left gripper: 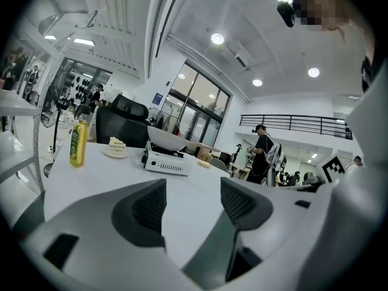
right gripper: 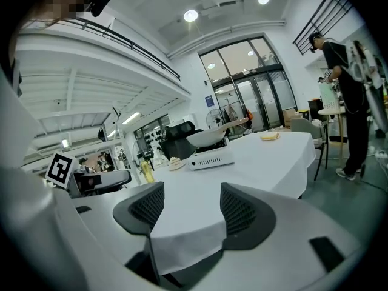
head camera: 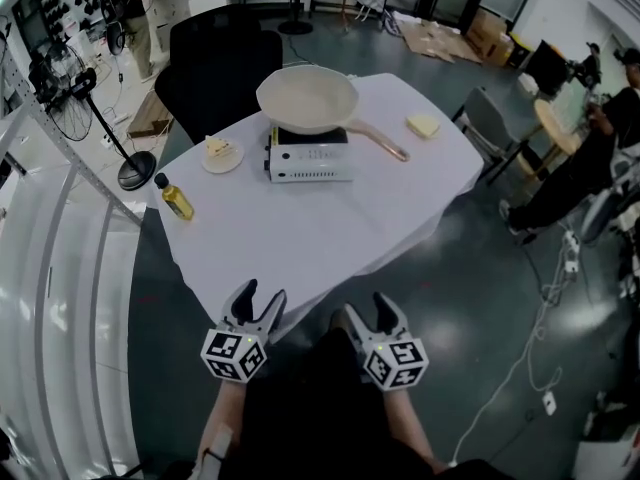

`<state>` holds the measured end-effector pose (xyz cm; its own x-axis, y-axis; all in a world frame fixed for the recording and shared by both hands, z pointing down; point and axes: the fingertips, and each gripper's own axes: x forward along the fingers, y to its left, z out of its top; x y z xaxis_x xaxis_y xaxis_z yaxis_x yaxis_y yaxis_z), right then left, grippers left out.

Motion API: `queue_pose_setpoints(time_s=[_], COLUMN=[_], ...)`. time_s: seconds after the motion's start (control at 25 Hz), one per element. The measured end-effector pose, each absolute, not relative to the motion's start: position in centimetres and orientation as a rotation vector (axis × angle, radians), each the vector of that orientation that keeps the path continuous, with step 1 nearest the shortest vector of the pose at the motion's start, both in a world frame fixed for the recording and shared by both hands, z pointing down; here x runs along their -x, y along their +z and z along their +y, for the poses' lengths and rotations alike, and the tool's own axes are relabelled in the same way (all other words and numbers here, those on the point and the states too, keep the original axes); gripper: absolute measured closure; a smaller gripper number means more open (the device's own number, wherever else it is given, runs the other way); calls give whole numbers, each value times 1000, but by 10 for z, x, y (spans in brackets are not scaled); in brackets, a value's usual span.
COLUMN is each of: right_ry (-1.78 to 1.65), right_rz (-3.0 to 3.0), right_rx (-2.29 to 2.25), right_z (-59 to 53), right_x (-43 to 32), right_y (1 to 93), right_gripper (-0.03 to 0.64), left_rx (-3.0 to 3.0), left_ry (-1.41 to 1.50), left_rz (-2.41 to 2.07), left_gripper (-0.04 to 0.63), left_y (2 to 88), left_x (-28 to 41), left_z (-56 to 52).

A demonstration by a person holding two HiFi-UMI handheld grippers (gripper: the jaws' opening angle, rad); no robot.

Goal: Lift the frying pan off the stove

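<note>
head view looks steeply down on a tabletop under a white cloth, with the frying pan sitting on a small white stove at the far side. the pan is pale and looks empty, and its handle sticks out past the stove to the right. a small plate with a slice of cake lies just left of the stove, and a bottle of yellow liquid stands upright nearer the left edge. a pale yellow piece (too small to tell what it is) lies well to the right of the pan.

both tongs are held at the near edge of the cloth, well apart from the pan. the left tongs and the right tongs point toward the stove, each with its marker cube at the back.

left gripper view shows the left tongs spread, with only the white cloth seen between the pads; the pan and stove lie far ahead, the bottle off to the left. right gripper view shows the right tongs spread as well, pinching nothing, with the cloth's near edge between them and the pan on the stove far beyond.
</note>
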<state>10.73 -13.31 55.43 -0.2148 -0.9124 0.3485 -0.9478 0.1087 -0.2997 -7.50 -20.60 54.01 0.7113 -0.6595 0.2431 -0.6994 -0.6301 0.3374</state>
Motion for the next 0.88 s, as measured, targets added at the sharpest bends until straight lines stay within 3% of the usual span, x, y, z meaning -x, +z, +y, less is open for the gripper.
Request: queue_pose_setpoints(time_s=[0.88], right_ry=[680], right_rz=[-2396], right_rx=[-1764], right_z=[-316], right_x=[-235], right_y=[549], right_gripper=[350], left_rx=[-2465], left_ry=[81], left_rz=[-1189], left_gripper=[331], left_y=[531], left_x=[-48], left_z=[-370])
